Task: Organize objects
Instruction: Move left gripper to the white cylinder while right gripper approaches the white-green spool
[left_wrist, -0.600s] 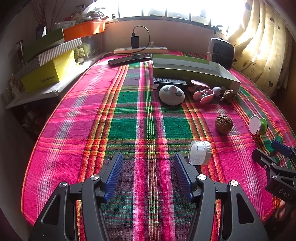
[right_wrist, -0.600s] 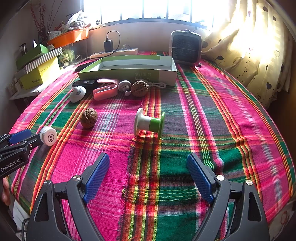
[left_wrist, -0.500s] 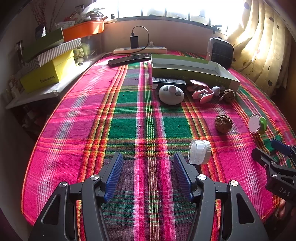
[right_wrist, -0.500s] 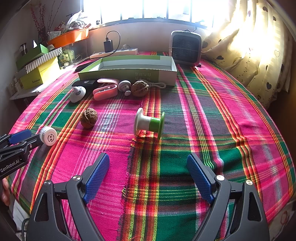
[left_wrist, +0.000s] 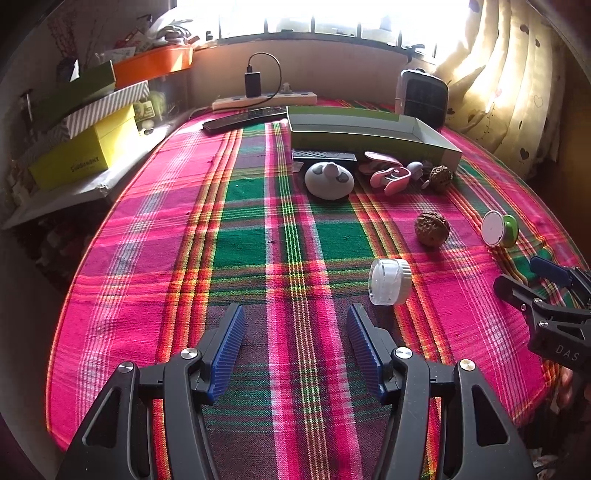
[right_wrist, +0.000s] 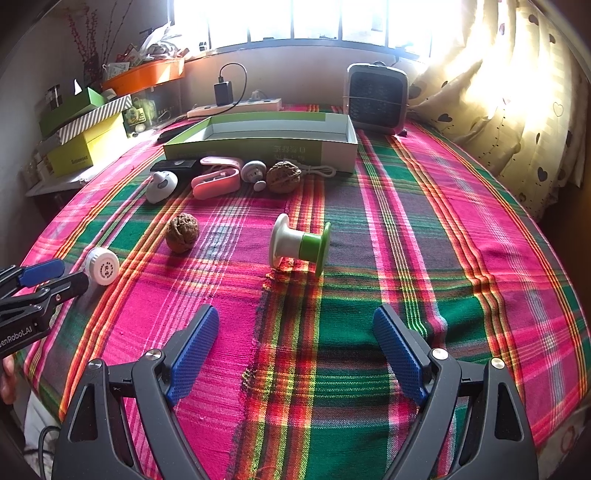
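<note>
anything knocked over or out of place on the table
The white and green spool lies tipped on its side, the small white jar too. The open green box is empty while small items sit loose beside it.

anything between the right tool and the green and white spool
Nothing: in the right wrist view, only bare plaid tablecloth lies between the open right tool and the green and white spool.

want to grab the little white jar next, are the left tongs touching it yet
Apart. The left wrist view shows the white jar lying ahead of the open left tongs, with a strip of tablecloth between it and the nearer finger.
</note>
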